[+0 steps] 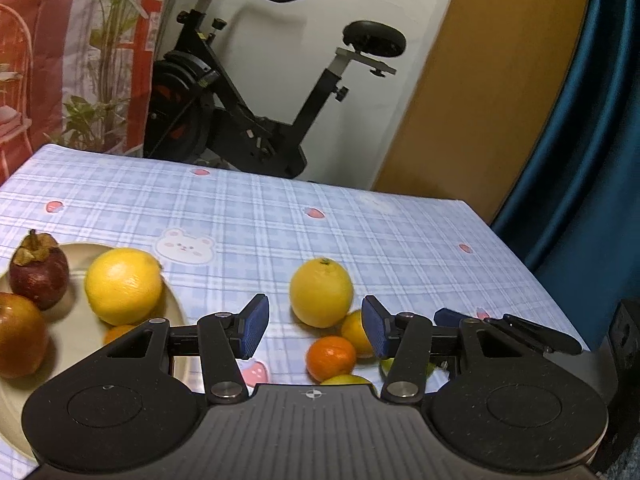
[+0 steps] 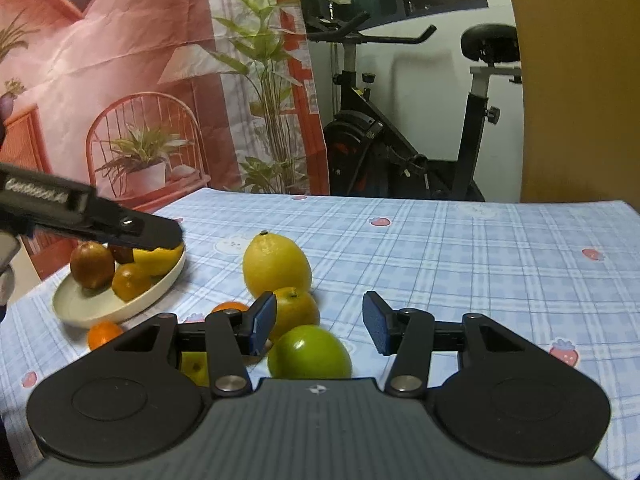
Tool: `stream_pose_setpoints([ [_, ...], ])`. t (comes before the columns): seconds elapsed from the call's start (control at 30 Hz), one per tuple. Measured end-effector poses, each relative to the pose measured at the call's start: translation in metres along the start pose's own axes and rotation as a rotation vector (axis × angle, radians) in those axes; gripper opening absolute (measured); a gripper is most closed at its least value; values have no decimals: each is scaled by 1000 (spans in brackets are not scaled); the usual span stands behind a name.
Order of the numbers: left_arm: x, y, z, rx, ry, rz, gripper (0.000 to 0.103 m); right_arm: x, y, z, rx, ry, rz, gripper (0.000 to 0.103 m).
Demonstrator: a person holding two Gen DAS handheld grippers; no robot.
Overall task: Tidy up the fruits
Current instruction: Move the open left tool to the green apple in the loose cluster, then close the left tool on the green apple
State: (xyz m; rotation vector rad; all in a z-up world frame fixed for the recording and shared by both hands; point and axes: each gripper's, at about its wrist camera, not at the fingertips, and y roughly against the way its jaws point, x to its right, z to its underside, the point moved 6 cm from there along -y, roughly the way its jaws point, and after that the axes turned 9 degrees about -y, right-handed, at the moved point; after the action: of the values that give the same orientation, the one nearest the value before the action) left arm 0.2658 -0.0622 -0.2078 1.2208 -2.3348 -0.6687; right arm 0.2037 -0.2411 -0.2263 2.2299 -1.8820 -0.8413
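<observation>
No readable text; white lettering on left gripper (image 2: 92, 220) body too blurred

A lived-in home room: an exercise bike (image 1: 248, 92) stands beyond the far edge of a table (image 1: 360, 224) in a cartoon-bear plaid cloth, a printed backdrop (image 2: 120, 60) on the left.

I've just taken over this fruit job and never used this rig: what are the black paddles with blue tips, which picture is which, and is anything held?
They are two hand-held grippers, each with a camera looking along its fingers. In the left wrist picture the left gripper stands open and empty over a small orange tangerine; a large yellow citrus fruit sits beyond, and a round cream plate of fruit to the left. In the right wrist picture the right gripper is open and empty, above a green apple. Everything lies on a blue checked tablecloth.
</observation>
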Motion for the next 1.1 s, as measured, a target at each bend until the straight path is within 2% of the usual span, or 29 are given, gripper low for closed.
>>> stream_pose_setpoints([
  [0.13, 10, -5, 3, -19, -24, 23, 54, -5, 4, 15, -29, 38, 14, 51],
  [0.4, 29, -14, 8, -42, -59, 62, 54, -3, 2, 16, -46, 11, -6, 51],
  [0.73, 21, -20, 8, -67, -18, 56, 53, 3, -3, 18, -95, -46, -59, 55],
  [0.87, 31, -24, 7, -83, -40, 90, 50, 4, -9, 20, -144, -58, -68, 54],
  [1.1, 49, -38, 11, -137, -80, 158, 50, 5, -12, 22, -167, -75, -74, 53],
])
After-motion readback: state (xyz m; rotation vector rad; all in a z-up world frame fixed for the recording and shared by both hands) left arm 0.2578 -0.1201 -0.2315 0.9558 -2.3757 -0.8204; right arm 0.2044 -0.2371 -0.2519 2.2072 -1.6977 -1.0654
